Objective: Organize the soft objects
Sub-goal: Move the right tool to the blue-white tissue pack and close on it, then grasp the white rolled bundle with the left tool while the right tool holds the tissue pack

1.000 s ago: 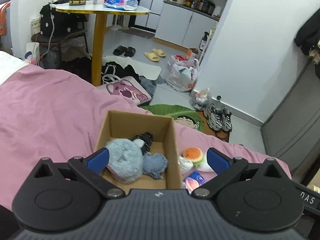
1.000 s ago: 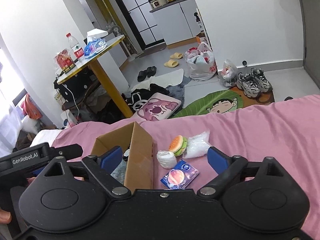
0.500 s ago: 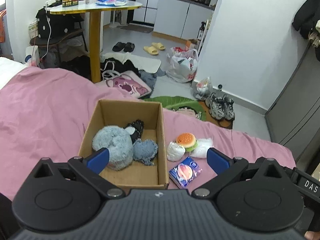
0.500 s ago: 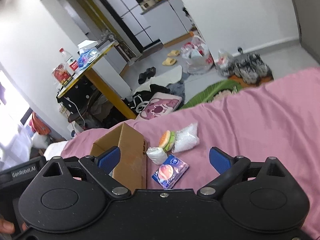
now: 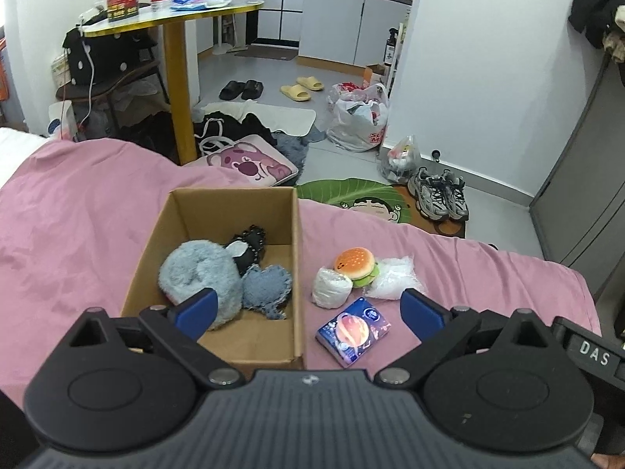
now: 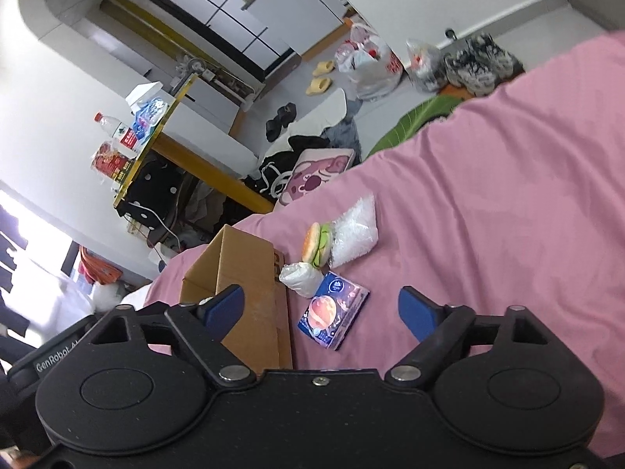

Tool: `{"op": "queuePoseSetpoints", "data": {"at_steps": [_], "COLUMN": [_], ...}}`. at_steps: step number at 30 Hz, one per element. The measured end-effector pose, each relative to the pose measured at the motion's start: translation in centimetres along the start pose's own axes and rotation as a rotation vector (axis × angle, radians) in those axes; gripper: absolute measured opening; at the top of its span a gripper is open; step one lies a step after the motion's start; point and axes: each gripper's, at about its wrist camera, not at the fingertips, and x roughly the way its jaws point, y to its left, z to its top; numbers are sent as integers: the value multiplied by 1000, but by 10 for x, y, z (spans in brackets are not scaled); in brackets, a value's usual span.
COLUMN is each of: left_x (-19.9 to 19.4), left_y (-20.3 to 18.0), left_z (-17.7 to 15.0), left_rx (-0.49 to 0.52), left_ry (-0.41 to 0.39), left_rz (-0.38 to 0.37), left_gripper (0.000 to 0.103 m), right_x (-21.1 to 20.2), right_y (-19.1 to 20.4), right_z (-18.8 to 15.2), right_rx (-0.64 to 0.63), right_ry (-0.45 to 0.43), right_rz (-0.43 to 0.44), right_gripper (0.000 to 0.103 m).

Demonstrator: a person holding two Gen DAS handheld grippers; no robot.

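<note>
- Biggest change over the last second: the left gripper (image 5: 308, 310) has backed up and away from the cardboard box (image 5: 218, 273), so its camera now takes in the whole box plus the loose stuff beside it. Jaws are spread wide, nothing in them.
- The right gripper (image 6: 322, 308) has rolled over to one side, so the room looks tilted in its view now. Its jaws are also wide apart and empty, pointing roughly at the blue packet (image 6: 333, 314).
- My read: one drop-off looks done and the next pick is being lined up, probably by the right side.
- Already in the box: a fuzzy grey-blue plush (image 5: 199, 279), a frayed denim-looking heart (image 5: 267, 287), and something black and studded (image 5: 248, 244) tucked behind them.
- Not boxed yet, sitting on the pink bedsheet (image 5: 78, 226) just right of the box: a squishy burger toy (image 5: 354, 265), a crinkly white wrapped bundle (image 5: 331, 287) touching it, a clear bag of white filling (image 5: 392, 277) on the burger's other side, and the flat glossy blue packet (image 5: 353, 330) nearest the camera.
- The packet is slick and thin, so it'd likely need an edge pinch; the burger should just squash.
</note>
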Motion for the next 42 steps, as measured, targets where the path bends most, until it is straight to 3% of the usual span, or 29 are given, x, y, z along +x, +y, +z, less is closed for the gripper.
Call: {"op": "queuePoseSetpoints", "data": {"at_steps": [3, 7, 11, 13, 22, 42], "left_x": [6, 17, 27, 31, 46, 69], "left_y": [-6, -11, -11, -10, -5, -5], "left_z": [-1, -1, -2, -3, 3, 20], "left_rx": [17, 19, 7, 5, -29, -83], "left_ry": [0, 16, 41, 49, 65, 77], "left_rz": [-10, -19, -35, -37, -26, -57], "left_gripper": [97, 79, 58, 55, 55, 58], "right_x": [9, 24, 41, 49, 84, 122], "right_y": [-6, -11, -10, -10, -15, -24], "right_z": [-1, 0, -2, -3, -1, -10], "right_rx": [41, 80, 97, 99, 180, 228], "right_ry": [25, 71, 103, 118, 172, 254], "right_rz": [22, 42, 36, 36, 5, -22], "right_gripper": [75, 63, 58, 57, 47, 47]}}
